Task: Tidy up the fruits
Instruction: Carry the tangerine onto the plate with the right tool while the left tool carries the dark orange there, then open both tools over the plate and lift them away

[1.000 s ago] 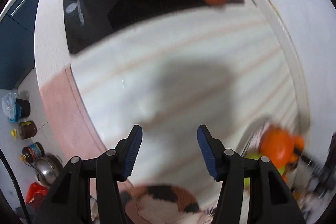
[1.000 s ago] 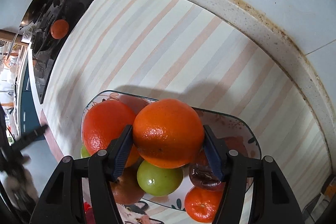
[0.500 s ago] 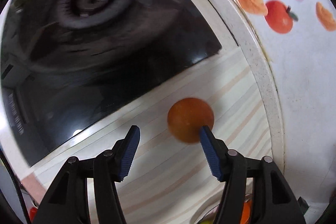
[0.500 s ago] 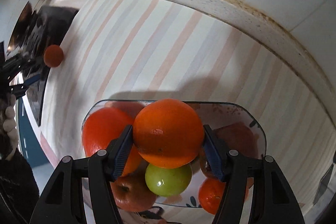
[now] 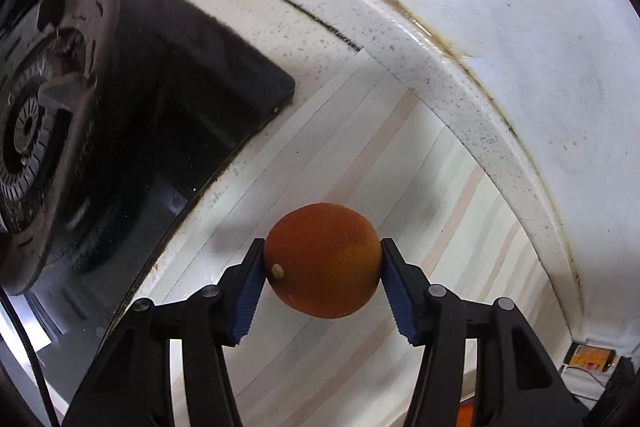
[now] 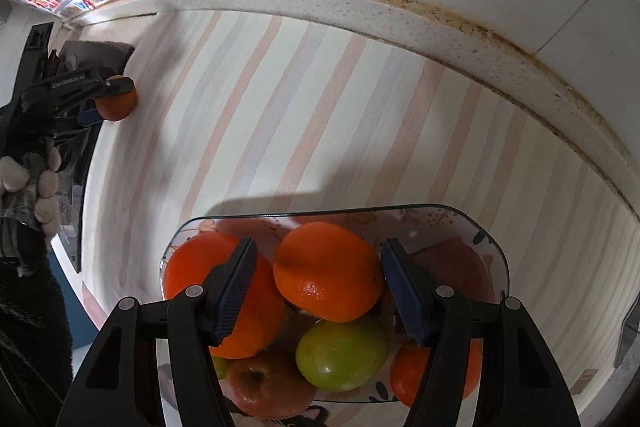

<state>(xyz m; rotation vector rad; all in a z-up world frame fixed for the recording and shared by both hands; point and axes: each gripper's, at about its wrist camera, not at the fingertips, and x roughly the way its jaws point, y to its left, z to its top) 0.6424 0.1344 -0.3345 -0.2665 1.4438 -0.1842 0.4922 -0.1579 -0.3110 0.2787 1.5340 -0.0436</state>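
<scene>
My left gripper (image 5: 322, 281): jaws closing, pads touching an orange (image 5: 322, 261). My right gripper (image 6: 316, 293): apart above bowl (image 6: 496, 251).

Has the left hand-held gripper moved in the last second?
Yes. The left hand-held gripper travelled along the striped counter away from the fruit dish toward the black stove, and its jaws are now closing around the lone orange.

Fruit bowl (image 6: 494, 255) R of stove (image 6: 86, 53)

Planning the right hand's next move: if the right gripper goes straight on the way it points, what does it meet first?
Probably the orange on top of the pile in the glass dish, lying between the right gripper's open jaws; depth is unclear.
</scene>
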